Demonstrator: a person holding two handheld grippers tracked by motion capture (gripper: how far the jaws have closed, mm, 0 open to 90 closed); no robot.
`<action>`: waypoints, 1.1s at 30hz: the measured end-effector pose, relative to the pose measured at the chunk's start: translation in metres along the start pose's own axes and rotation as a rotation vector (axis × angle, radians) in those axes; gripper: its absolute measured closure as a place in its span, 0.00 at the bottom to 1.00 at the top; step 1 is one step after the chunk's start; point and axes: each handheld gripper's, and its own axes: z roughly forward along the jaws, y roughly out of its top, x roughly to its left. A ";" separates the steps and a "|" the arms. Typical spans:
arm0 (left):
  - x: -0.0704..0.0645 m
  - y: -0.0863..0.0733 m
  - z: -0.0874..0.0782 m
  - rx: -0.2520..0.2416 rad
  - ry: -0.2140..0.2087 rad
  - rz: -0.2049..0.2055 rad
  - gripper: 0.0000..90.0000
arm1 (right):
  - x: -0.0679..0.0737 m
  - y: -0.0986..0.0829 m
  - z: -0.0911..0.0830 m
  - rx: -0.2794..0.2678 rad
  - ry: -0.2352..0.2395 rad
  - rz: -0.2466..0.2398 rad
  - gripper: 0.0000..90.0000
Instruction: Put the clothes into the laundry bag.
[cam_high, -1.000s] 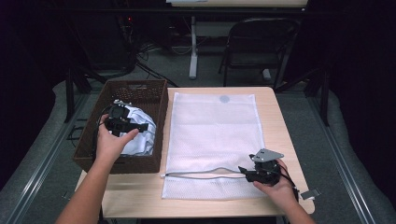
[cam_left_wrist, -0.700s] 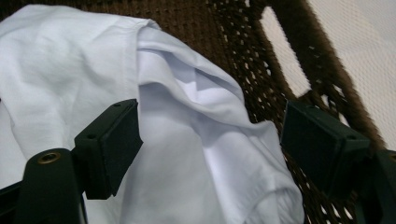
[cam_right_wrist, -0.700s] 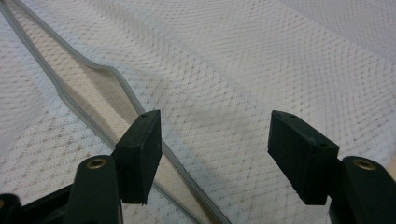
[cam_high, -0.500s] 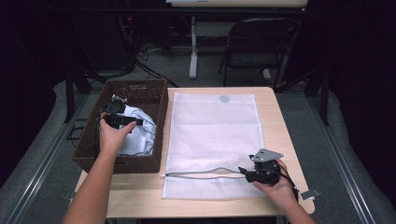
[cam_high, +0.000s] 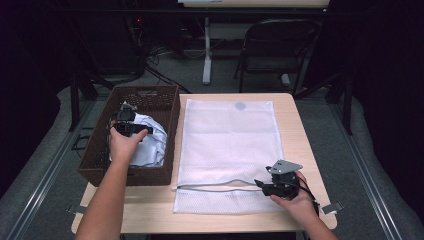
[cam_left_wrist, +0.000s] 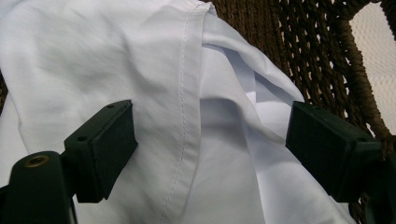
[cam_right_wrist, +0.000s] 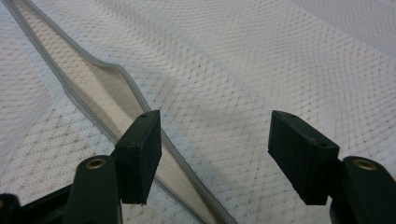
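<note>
A white cloth (cam_high: 149, 142) lies crumpled in a brown wicker basket (cam_high: 160, 97) at the table's left. My left gripper (cam_high: 144, 130) hangs open just over it; in the left gripper view the stitched hem of the cloth (cam_left_wrist: 187, 107) runs between the spread jaws. A white mesh laundry bag (cam_high: 230, 145) lies flat on the table, its grey zipper edge (cam_high: 215, 187) partly parted near the front. My right gripper (cam_high: 259, 183) is open, low over that edge, and the zipper (cam_right_wrist: 112, 93) passes under its jaws in the right gripper view.
The wooden table (cam_high: 295, 120) has bare strips right of the bag and along the front. Behind it stand a folding chair (cam_high: 270, 45) and a white post (cam_high: 206, 50) on grey carpet.
My left gripper has moved toward the far end of the basket and dropped closer to the cloth. The right gripper has stayed at the zipper edge.
</note>
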 end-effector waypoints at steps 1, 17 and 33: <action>-0.001 0.000 0.001 -0.003 0.007 -0.003 0.18 | 0.000 0.000 0.000 0.001 0.001 0.002 0.39; 0.000 -0.002 0.012 0.059 0.131 0.005 0.17 | 0.001 0.000 0.000 0.001 0.005 -0.003 0.39; 0.010 -0.002 0.027 0.107 0.087 -0.054 0.10 | 0.003 0.000 0.000 0.002 0.013 0.002 0.38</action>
